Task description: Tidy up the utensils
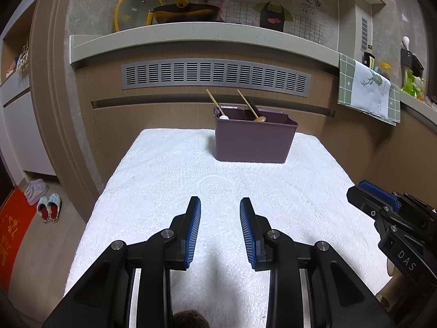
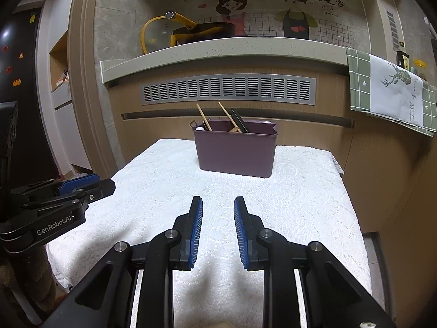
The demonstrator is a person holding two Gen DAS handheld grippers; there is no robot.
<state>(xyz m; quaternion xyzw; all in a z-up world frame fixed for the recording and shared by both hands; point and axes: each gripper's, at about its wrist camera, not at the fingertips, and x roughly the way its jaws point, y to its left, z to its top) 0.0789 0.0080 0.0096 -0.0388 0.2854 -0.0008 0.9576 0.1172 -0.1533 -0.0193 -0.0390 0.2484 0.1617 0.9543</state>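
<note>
Left gripper point(image 1: 220, 205) and right gripper point(image 2: 218, 203): fingers spread, holding nothing, low over the white cloth point(image 1: 169, 180). Spoons point(image 1: 255, 109) standing tilted inside the purple bin point(image 1: 254, 142) at the cloth's far end.

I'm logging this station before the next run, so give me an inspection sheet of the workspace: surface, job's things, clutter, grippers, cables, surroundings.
Surface: white textured cloth covers the table.
Job's things: purple bin stands at the far edge; two wooden-handled utensils and a dark utensil lean inside it.
Clutter: nothing seen on the cloth.
Grippers: left gripper open, holding nothing, above the near cloth; right gripper open, holding nothing, beside it.
Cables: nothing seen.
Surroundings: counter behind with a yellow-handled pan and a glass lid; green checked towel hangs at right; slippers on the floor at left.
</note>
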